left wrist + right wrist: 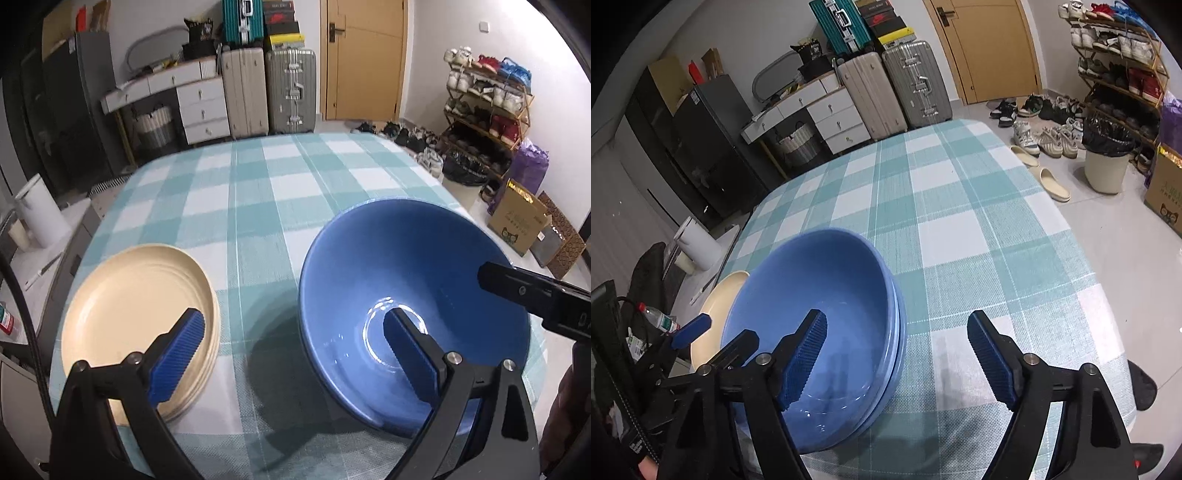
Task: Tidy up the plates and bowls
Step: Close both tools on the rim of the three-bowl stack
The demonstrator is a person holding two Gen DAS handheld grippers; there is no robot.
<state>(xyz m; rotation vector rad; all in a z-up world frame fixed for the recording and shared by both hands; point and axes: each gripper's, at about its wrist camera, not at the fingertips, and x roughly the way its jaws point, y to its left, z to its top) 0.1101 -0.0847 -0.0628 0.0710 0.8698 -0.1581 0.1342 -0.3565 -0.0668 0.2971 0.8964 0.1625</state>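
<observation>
Table (251,192) covered in a teal-and-white checked cloth, seen from two cameras looking down along the tongs.

From the left wrist view: stack of blue bowls (388,266) on the near right of the table, nested one inside another, upright. Stack of cream plates (122,295) on the near left, well apart from the bowls, bare cloth between. Left gripper (295,350) with jaws wide apart, nothing clamped; one blue ribbed pad (177,358) over the near edge of the plates, the other over the inside of the top bowl, the bowl's near-left wall and the gap of cloth between them. Whether either pad touches anything cannot be told. A black finger of the other tool over the bowl's right rim.

From the right wrist view: right gripper (897,358) also spread apart and holding nothing; left pad (805,362) over the inside of the top bowl, right pad over bare cloth, the bowls' right rim between them. Plates partly hidden behind the bowls at the left.

Behind the table: suitcases (269,92), white drawers, a wooden door (364,59), a shoe rack (487,99).
</observation>
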